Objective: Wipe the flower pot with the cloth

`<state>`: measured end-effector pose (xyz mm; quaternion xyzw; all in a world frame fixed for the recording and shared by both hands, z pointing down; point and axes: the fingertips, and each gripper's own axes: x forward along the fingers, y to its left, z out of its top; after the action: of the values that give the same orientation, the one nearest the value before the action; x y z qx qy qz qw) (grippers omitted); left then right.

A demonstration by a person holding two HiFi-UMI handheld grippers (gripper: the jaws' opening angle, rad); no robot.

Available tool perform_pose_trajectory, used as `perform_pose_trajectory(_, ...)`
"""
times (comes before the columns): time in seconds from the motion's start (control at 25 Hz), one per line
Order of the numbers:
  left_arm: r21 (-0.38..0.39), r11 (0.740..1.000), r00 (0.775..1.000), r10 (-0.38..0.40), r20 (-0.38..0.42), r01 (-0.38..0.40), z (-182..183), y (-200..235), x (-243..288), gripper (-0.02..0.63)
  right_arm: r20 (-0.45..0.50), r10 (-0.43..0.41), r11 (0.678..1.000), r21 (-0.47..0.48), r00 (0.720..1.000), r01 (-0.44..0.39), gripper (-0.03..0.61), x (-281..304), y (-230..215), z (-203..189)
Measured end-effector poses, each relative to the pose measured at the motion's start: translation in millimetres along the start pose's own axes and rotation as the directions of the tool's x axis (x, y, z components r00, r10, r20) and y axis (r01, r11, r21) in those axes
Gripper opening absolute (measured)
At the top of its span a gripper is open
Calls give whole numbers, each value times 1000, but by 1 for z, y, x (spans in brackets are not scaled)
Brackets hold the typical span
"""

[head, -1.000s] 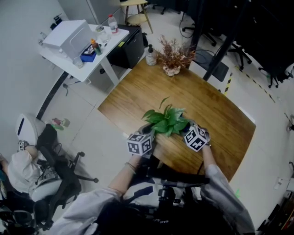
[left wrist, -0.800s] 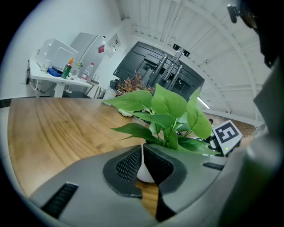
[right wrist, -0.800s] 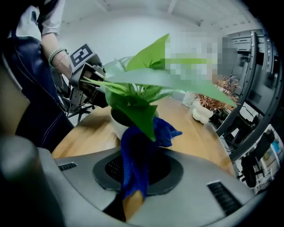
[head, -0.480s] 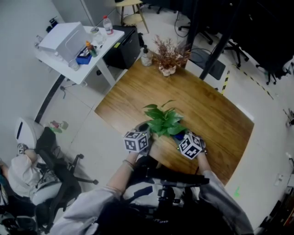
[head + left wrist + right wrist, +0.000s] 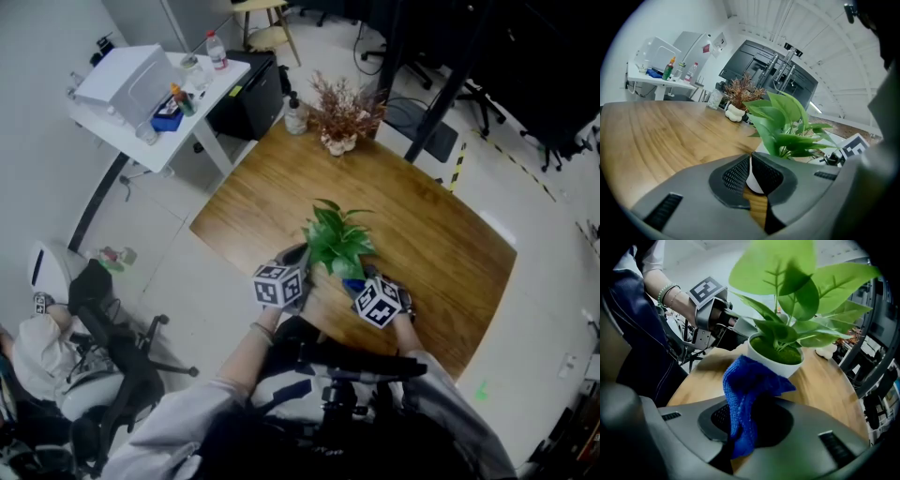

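A white flower pot (image 5: 776,363) with a green leafy plant (image 5: 337,242) stands near the front edge of the wooden table (image 5: 431,234). My left gripper (image 5: 751,162) is shut on the pot's white rim (image 5: 753,180) from the left, and it also shows in the right gripper view (image 5: 723,315). My right gripper (image 5: 747,417) is shut on a blue cloth (image 5: 743,394). The top of the cloth presses against the pot's near side. In the head view the cloth (image 5: 353,283) shows just below the leaves, between the two marker cubes.
A dried-flower arrangement in a small white pot (image 5: 340,114) and a bottle (image 5: 294,117) stand at the table's far end. A white side desk (image 5: 159,89) with boxes and bottles lies beyond the left corner. An office chair (image 5: 112,319) stands on the floor at left.
My right gripper with the cloth has slid from the pot's right side toward its near side. The left gripper keeps its hold on the rim.
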<state>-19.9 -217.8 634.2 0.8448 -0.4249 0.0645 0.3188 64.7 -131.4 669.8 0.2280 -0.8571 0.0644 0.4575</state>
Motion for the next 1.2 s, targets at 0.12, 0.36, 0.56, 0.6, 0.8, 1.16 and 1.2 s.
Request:
perform_pose_trajectory(0.12, -4, 1000, 1000, -1, -2, 1, 0, -1, 0, 3, 3, -6, 1000, 25, 1000, 6, 84, 0, -1, -2)
perform_pose_trajectory(0.36, -7, 1000, 1000, -4, -2, 4, -5, -1, -7, 3, 44, -62, 992, 109, 997, 57, 84, -15, -14, -10)
perform_pose_trajectory(0.56, -12, 1000, 1000, -6, 3, 6, -9, -4, -14, 5, 64, -126, 980, 164, 990, 114, 84, -35, -43, -9)
perform_pose_trajectory(0.6, -13, 1000, 1000, -5, 2, 5, -11, -4, -15, 3, 67, -135, 980, 157, 989, 123, 84, -36, -51, -7)
perform_pose_trajectory(0.8, -10, 1000, 1000, -10, -12, 10, -17, -7, -17, 3, 103, -128, 988, 100, 986, 118, 84, -32, -74, 10)
perform_pose_trajectory(1.16, -14, 1000, 1000, -5, -2, 5, -15, -10, -18, 3, 69, -55, 996, 74, 996, 50, 84, -12, -52, 7)
perform_pose_trajectory(1.2, -15, 1000, 1000, -2, 0, 2, -14, -9, -18, 3, 65, -52, 996, 74, 997, 47, 84, -10, -49, 6)
